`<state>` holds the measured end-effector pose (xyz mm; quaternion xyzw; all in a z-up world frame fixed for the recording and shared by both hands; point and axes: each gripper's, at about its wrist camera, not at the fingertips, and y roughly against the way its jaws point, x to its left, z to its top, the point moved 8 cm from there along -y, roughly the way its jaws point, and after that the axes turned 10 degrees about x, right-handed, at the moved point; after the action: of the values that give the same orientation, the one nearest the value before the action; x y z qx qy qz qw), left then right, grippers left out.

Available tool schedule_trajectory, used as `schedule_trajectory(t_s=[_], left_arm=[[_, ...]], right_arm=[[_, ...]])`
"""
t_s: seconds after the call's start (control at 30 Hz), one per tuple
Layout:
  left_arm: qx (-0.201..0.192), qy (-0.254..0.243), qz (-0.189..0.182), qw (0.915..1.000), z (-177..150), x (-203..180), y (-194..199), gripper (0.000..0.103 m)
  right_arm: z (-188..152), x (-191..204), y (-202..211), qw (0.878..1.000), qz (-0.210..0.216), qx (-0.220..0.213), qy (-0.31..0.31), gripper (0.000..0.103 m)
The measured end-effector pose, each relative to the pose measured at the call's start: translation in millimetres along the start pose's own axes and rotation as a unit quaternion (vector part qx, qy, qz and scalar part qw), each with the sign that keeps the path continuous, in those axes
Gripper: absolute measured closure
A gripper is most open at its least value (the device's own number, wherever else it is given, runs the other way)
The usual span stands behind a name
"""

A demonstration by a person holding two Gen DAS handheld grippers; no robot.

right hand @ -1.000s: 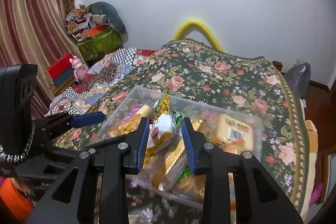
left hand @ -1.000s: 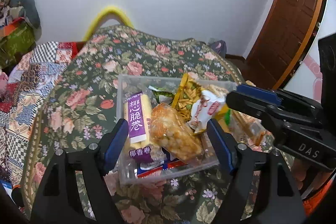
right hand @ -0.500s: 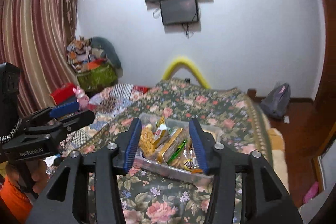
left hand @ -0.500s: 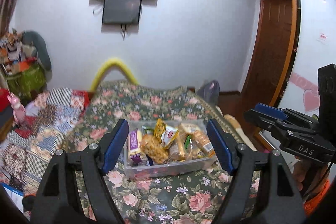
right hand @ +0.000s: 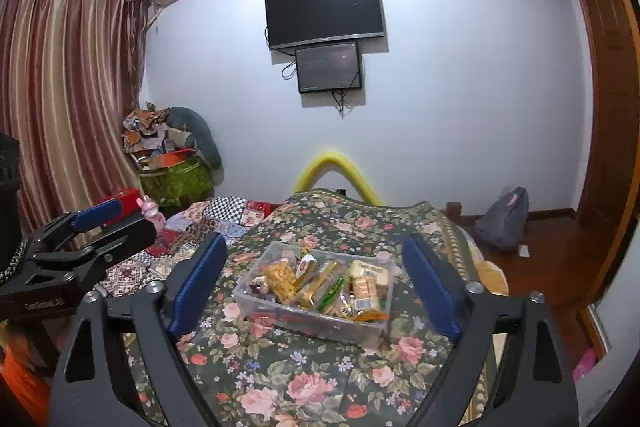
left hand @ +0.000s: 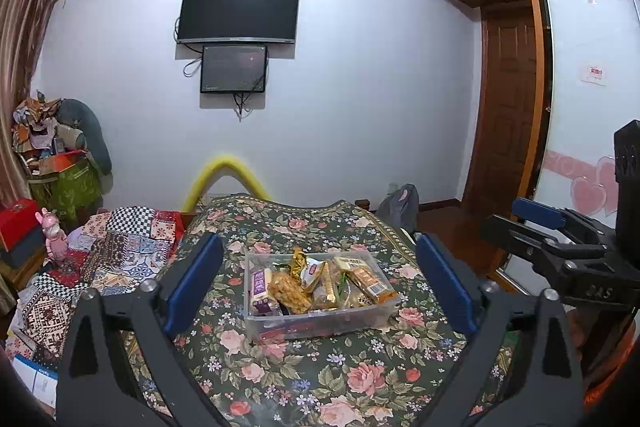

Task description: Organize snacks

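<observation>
A clear plastic box (left hand: 320, 325) (right hand: 280, 311) full of several snack packets stands on a floral-covered bed. Among them are a purple-labelled packet (left hand: 259, 285) and an orange bag of puffs (left hand: 289, 289) (right hand: 280, 277). My left gripper (left hand: 320, 287) hangs well back from the box and above the bed, its jaws opening wide with nothing between them. My right gripper (right hand: 314, 287) is likewise drawn back, jaws opening wide and empty. Each gripper shows at the edge of the other's view: the right gripper (left hand: 560, 247) and the left gripper (right hand: 80, 239).
The floral bedspread (left hand: 320, 379) covers the bed, with a patchwork quilt (left hand: 116, 251) on its left. A yellow foam arch (left hand: 226, 175) stands at the far end. A grey backpack (right hand: 504, 219) lies on the wooden floor by the door. Cluttered boxes (left hand: 60, 171) stand by the curtain.
Both grippers have pulled back and up from the box, which now looks small and far. The right jaws went from nearly shut to wide; the left jaws widened too.
</observation>
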<state>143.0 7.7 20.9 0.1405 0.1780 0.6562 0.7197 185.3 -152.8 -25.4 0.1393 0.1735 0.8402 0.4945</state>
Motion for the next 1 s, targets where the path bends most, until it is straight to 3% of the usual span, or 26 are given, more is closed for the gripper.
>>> schedule_trajectory(t_s=[0.1,1.0], left_arm=[[0.001,0.003,0.002,1.0,-2.5,0.1,4.0,0.001],[0.007,0.001,-0.001,1.0,-10.4,-2.8,3.1,0.0]], right_arm=[[0.1,-1.4,2.2,1.0,-0.006,-0.007,-0.006,0.0],[-12.5,0.5,16.7,1.0,-0.022,-0.015,0.001,0.0]])
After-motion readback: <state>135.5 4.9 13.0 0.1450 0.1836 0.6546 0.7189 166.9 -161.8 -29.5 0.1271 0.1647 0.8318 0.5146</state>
